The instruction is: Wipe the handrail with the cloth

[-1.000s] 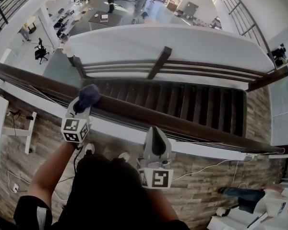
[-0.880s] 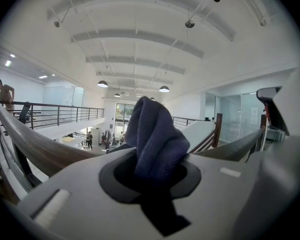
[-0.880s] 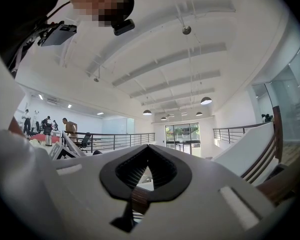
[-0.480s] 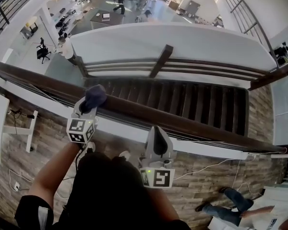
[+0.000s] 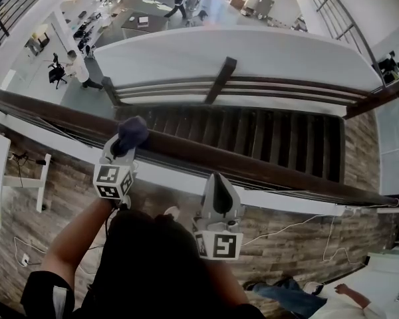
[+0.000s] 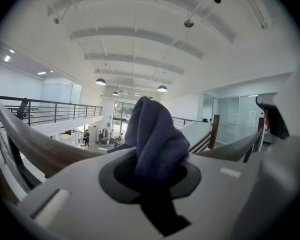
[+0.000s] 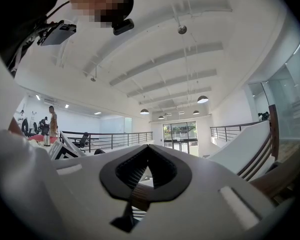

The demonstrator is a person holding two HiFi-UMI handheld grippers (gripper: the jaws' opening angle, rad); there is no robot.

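Head view: one dark brown wooden handrail runs across the scene from the far left down to the near right, above a dark wooden staircase. There are two white hand-held grippers. The left gripper is at the rail on the left, and its tips hold the single dark blue cloth, which is bunched up and pressed onto the top of the handrail. The right gripper is further right and just on the near side of the rail, with its pointed tips close to the rail's edge. Each gripper carries one marker cube, two in all. The left marker cube and the right marker cube show black-and-white square patterns rather than letters.

Left gripper view: the left gripper has its jaws clamped on the blue cloth, which stands up in a rounded fold out of the dark jaw opening. The handrail sweeps away on the left.

Right gripper view: the right gripper has its jaws drawn together at the tips with nothing held. Only a narrow slit shows between the ribbed black pads.
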